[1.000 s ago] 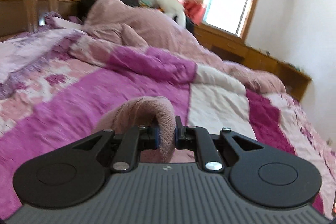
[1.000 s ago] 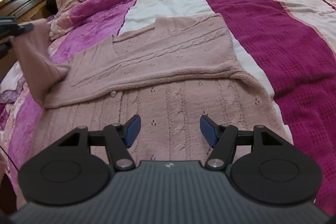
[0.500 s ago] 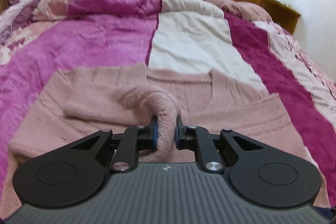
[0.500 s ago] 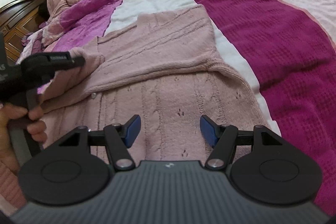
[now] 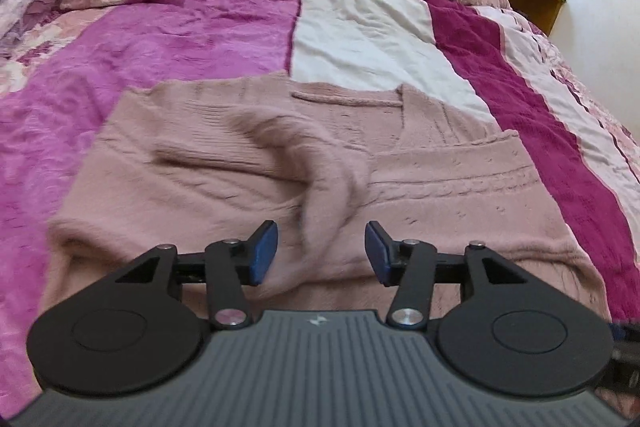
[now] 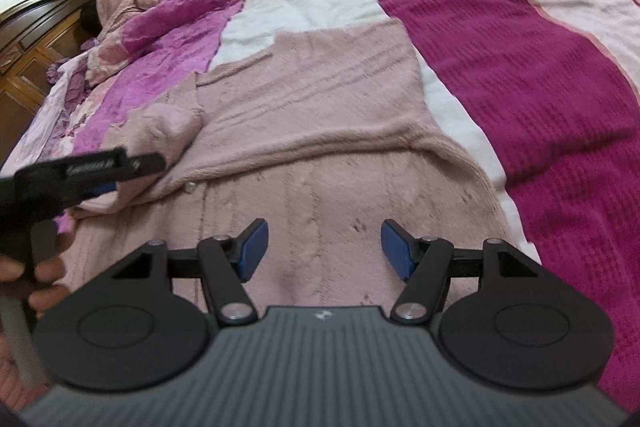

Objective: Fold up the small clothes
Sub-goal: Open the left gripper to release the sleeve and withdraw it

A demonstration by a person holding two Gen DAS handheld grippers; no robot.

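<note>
Pink cable-knit sweater (image 5: 248, 167) has both sleeves laid across, your left gripper (image 5: 322, 253) just opened, releasing; right gripper (image 6: 324, 247) waits wide, body fold remains.

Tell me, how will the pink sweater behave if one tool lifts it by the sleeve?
The sweater is probably floppy: its sleeve already lies slumped in a curve. The fuzzy knit should grip well, not slip. Lifted at one point, the folded parts would likely sag and unfold.
</note>
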